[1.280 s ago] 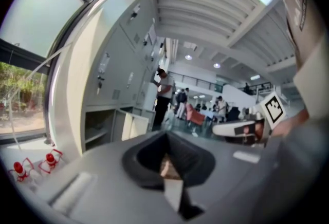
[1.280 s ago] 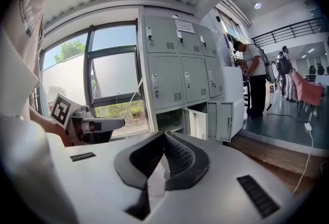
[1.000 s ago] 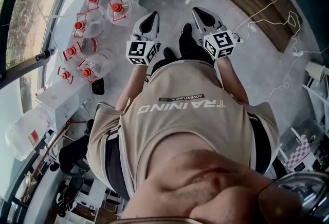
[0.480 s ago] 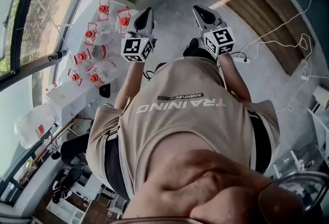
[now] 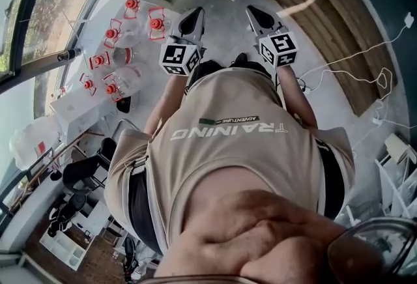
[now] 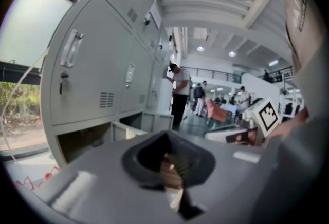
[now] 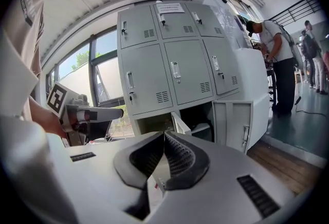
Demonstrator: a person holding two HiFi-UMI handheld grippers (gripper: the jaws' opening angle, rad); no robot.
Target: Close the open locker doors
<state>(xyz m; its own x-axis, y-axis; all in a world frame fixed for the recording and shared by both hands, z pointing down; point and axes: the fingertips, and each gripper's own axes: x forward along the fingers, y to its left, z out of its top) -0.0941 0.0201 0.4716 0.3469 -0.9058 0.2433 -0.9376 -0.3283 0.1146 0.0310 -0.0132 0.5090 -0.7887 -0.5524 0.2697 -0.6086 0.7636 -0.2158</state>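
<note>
Right gripper [image 7: 164,152] jaws together, empty | left gripper [image 6: 172,164] same, nothing held | bottom-row wide door [image 7: 241,124] open at 2 o'clock of my right jaws, narrow door [image 7: 180,124] at 12 | I judge thin steel, light, stiff, free-swinging: push flat near latch edge.

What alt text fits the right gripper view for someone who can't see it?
A grey locker bank stands ahead, upper doors shut, with a middle bottom door and a right bottom door swung open. In the foreground the right hand-held gripper has its jaws together on nothing; the left hand-held gripper shows at the picture's left.
</note>
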